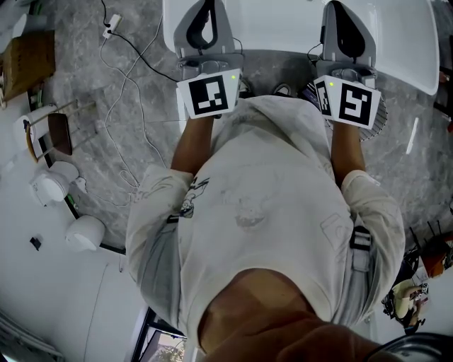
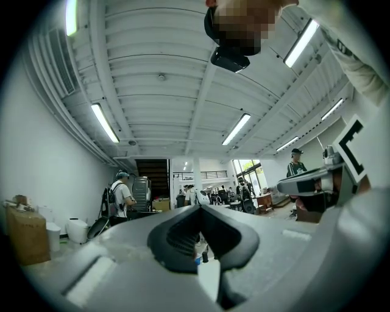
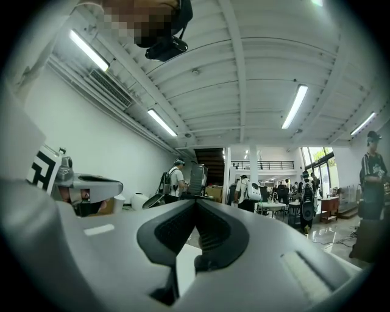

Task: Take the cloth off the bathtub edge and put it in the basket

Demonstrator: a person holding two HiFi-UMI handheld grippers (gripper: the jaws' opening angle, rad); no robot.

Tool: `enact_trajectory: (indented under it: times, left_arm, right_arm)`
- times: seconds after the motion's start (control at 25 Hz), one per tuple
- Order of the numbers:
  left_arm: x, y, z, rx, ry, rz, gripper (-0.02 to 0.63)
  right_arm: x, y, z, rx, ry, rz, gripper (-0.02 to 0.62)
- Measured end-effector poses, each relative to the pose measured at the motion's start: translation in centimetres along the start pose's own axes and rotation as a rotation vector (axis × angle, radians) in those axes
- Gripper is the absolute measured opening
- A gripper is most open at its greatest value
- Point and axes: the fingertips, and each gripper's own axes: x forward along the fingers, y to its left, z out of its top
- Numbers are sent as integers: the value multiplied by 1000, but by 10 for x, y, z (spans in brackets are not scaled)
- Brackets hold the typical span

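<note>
Overhead, head view: left gripper (image 1: pixel 207 18) and right gripper (image 1: pixel 347 21) are held side by side above a white rounded rim (image 1: pixel 417 63).
Left gripper view: fingers (image 2: pixel 177 237) pressed together, nothing between them.
Right gripper view: fingers (image 3: pixel 170 234) closed tip to tip, empty.
Cloth: no view shows where it lies.

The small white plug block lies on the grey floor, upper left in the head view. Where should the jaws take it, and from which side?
Probably its body: bring the jaws straight down on the white plug block, across its shorter width. It lies flat on the grey floor, with free space on both sides.
</note>
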Motion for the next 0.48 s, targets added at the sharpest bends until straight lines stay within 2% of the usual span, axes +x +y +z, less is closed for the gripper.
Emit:
enact_trajectory:
  times: [0.24,0.48]
  left_arm:
    - [-2,-5,4,21,2,-15,2]
    - [-5,-1,3,-1,-2,-18,2]
  right_arm:
    - [-2,2,-4,-9,12,1,2]
    - [-2,6,-6,-19,15,-6,2]
